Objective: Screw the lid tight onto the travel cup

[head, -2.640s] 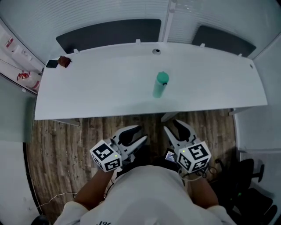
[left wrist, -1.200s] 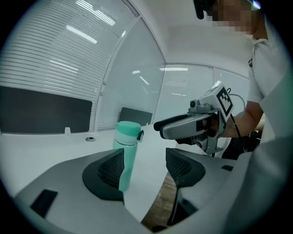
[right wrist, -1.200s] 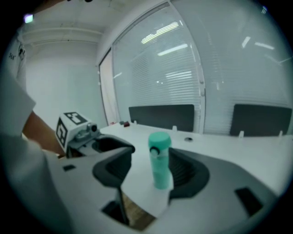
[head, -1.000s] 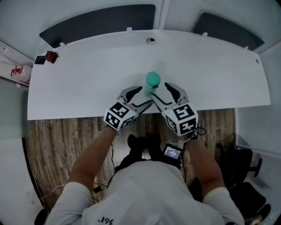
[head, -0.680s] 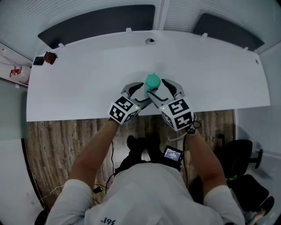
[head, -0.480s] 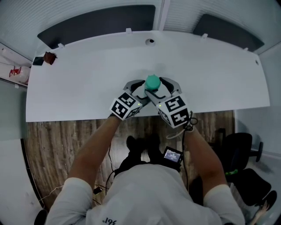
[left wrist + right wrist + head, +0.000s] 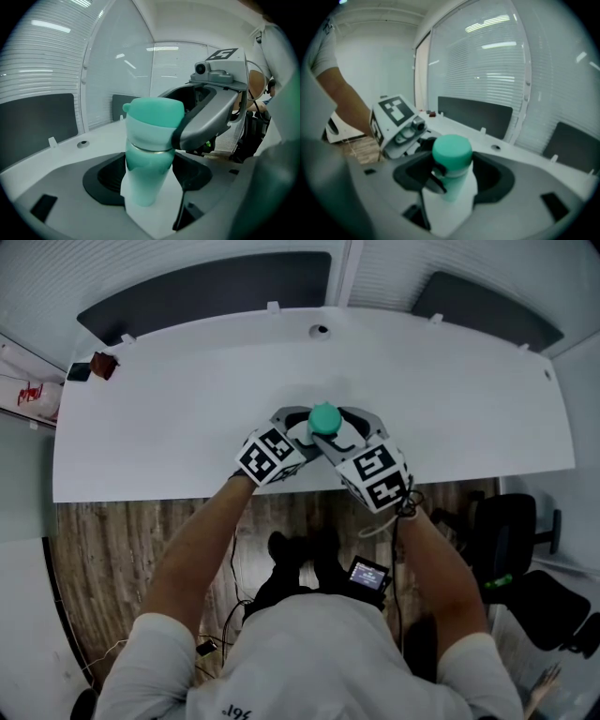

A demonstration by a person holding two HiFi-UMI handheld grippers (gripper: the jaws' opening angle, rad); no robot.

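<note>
A teal travel cup (image 7: 324, 416) with its lid on stands upright near the front edge of the white table (image 7: 169, 418). My left gripper (image 7: 302, 429) reaches in from the lower left. In the left gripper view the cup's lower body (image 7: 146, 180) stands between its wide jaws with a little room on each side. My right gripper (image 7: 345, 430) comes from the lower right, higher up. Its jaws are closing around the teal lid (image 7: 452, 151), with small gaps still showing. The two grippers' fingers cross close to each other in front of the cup.
A round cable hole (image 7: 322, 331) lies at the table's far edge. A small dark and red object (image 7: 94, 367) sits at the far left corner. A black chair (image 7: 511, 531) stands to the right over the wooden floor. Dark panels line the wall behind.
Both grippers came up from over the floor onto the table and closed in on the cup from either side. The cup itself has stayed in place.
</note>
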